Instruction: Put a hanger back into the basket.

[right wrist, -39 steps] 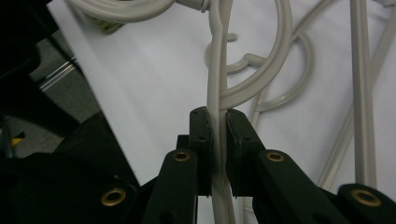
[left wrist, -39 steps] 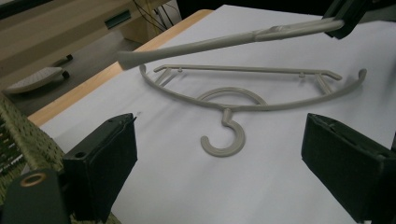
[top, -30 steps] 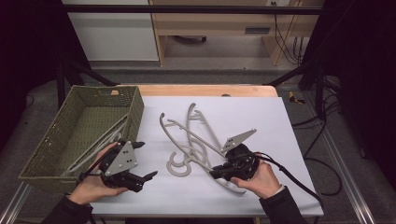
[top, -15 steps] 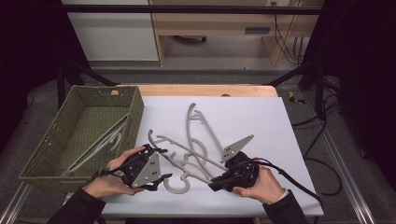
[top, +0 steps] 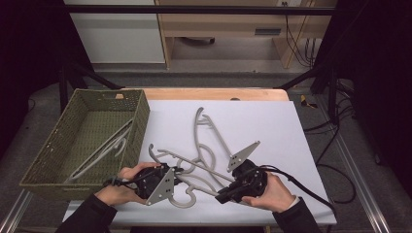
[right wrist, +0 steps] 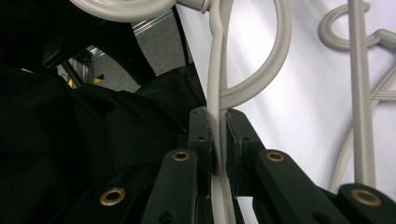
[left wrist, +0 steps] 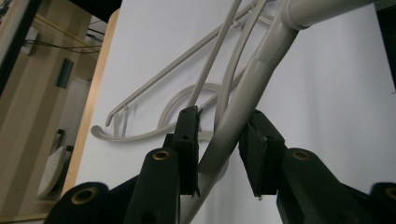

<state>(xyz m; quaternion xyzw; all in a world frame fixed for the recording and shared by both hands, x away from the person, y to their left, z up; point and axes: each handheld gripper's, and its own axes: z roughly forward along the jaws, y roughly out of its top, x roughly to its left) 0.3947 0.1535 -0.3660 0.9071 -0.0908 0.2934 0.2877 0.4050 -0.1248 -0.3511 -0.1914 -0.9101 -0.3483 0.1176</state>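
One white table [top: 272, 121] with a wooden far edge, grey floor and pale cabinets behind. One green woven basket [top: 58, 160] at its left holds a grey hanger [top: 104, 150]. Tangled grey hangers [top: 204, 155] lie mid-table. My right gripper [right wrist: 218, 122] pinches a thin bar; my left gripper [left wrist: 219, 140] has just been closing around a thick bar, its pads not yet gripping it.

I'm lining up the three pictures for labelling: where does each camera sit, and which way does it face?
High view: above the person's side, looking forward and down on the table; forearms, hands and both tools show.
Left gripper view: on the left tool, looking along its jaws, which have just been closing around a grey hanger.
Right gripper view: on the right tool, clamped on a hanger bar.
All share the hangers.
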